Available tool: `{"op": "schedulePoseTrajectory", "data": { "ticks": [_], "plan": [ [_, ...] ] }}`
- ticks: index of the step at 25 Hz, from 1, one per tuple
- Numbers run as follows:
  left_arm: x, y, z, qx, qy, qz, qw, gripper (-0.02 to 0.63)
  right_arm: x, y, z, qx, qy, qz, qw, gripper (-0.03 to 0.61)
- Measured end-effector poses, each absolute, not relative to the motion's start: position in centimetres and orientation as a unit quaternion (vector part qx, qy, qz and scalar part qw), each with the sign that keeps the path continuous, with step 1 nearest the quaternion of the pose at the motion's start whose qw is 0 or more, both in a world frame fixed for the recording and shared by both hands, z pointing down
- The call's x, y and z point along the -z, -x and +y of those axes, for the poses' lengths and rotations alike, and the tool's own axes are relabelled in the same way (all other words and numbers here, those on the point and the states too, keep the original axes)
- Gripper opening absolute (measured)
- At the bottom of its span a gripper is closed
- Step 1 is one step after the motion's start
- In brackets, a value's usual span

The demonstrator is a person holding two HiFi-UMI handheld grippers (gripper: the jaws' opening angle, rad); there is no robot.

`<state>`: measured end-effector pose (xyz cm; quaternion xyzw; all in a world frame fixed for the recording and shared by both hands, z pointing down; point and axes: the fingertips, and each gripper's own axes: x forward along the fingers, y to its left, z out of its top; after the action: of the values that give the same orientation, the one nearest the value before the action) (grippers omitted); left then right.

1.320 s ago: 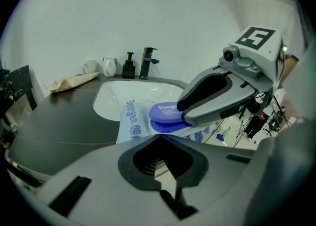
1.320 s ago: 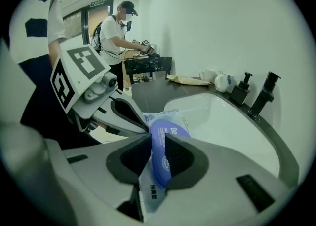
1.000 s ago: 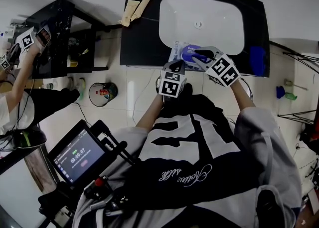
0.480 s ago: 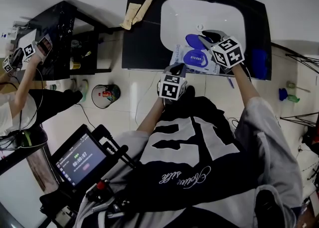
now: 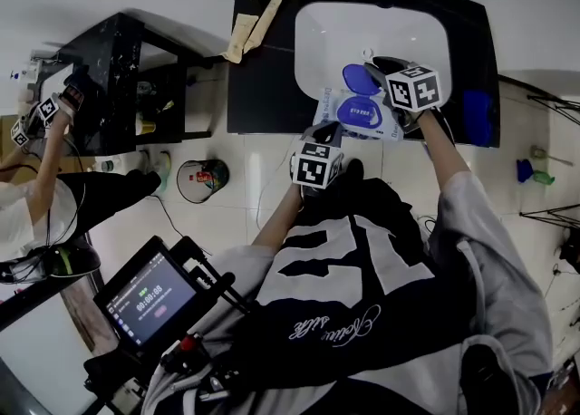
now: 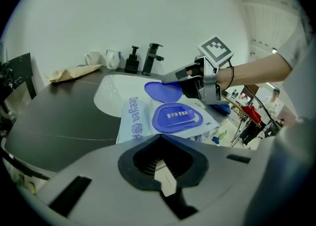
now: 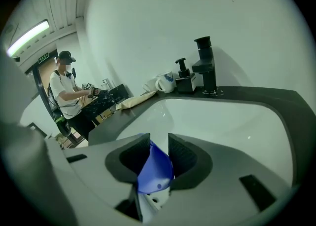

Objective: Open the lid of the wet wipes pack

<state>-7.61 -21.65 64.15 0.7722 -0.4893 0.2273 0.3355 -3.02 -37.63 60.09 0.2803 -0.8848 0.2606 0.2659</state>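
Left tool [image 6: 159,163] clamps the near edge of the soft, light wet wipes pack [image 6: 133,121]. The right tool's [image 7: 158,151] jaws have just been opening and stand apart around the thin, springy lid [image 6: 164,92], likely best gripped at its lip.

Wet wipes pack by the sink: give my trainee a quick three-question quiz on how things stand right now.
1. True or false: the blue oval plastic lid of the white-and-blue wet wipes pack lies shut.
2. What stands between the right gripper's jaws? A the lid; B a black tap; C a white mug.
3. Fill in: the pack lies at the near edge of the white ___.
Key: 1 false, it is swung up. 2 A; those jaws have just been opening, pads apart around the lid. 3 sink.
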Motion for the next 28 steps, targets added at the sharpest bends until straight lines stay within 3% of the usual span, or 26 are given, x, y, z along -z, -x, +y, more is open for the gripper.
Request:
{"op": "schedulePoseTrajectory", "data": {
  "ticks": [9,15,23,28],
  "plan": [
    [-64.1,7.6,-21.4,-0.226,-0.771,-0.486,0.344,-0.002,-55.5,2.1,-35.7,-0.264,-0.305,-0.895,0.189,0.101],
    [-63.7,7.6,-21.7,-0.262,-0.775,-0.483,0.311,-0.002,-54.3,0.9,-32.6,-0.303,-0.337,-0.881,0.137,0.100],
    [-59.6,7.5,-23.5,-0.199,-0.795,-0.497,0.286,-0.002,-54.3,1.3,-29.0,-0.352,-0.357,-0.863,0.067,0.095],
    [-54.7,8.6,-21.5,-0.160,-0.809,-0.494,0.275,-0.002,-51.4,2.1,-25.4,-0.349,-0.373,-0.859,0.043,0.053]
  ]
}}
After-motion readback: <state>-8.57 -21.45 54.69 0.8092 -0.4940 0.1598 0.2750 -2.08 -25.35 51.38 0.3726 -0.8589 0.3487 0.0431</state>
